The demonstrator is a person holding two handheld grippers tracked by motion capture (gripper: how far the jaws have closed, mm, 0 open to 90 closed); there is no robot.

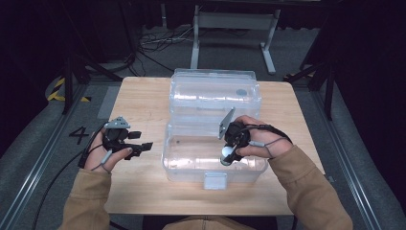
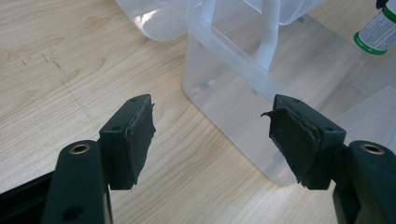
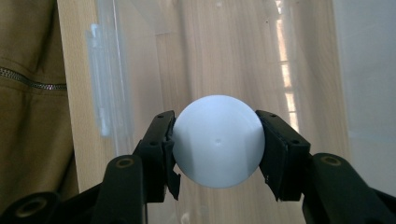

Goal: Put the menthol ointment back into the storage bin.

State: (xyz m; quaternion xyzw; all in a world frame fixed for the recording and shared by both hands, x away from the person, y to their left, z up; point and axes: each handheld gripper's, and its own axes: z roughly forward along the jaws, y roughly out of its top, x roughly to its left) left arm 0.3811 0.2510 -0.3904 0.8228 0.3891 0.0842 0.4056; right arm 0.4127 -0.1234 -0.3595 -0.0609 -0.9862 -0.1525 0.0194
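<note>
A clear plastic box (image 1: 191, 173) stands in the middle of the wooden table, with its lid (image 1: 215, 91) folded open behind it. My right gripper (image 1: 229, 152) hangs over the box's right half, shut on a white bottle (image 1: 226, 155). The right gripper view faces the bottle's round white end (image 3: 217, 149), and both pads (image 3: 164, 140) press on its sides. The left gripper view catches the bottle's green band and label (image 2: 379, 31) at the top right. My left gripper (image 1: 143, 146) rests open, left of the box, with nothing between its pads (image 2: 140, 135).
The box's near wall (image 2: 224, 88) stands just ahead of the left jaws. A latch tab (image 1: 215, 181) hangs at the box's front. A person's tan sleeves (image 1: 311, 191) come in from the bottom. Cables and a metal frame (image 1: 234, 28) lie on the floor beyond the table.
</note>
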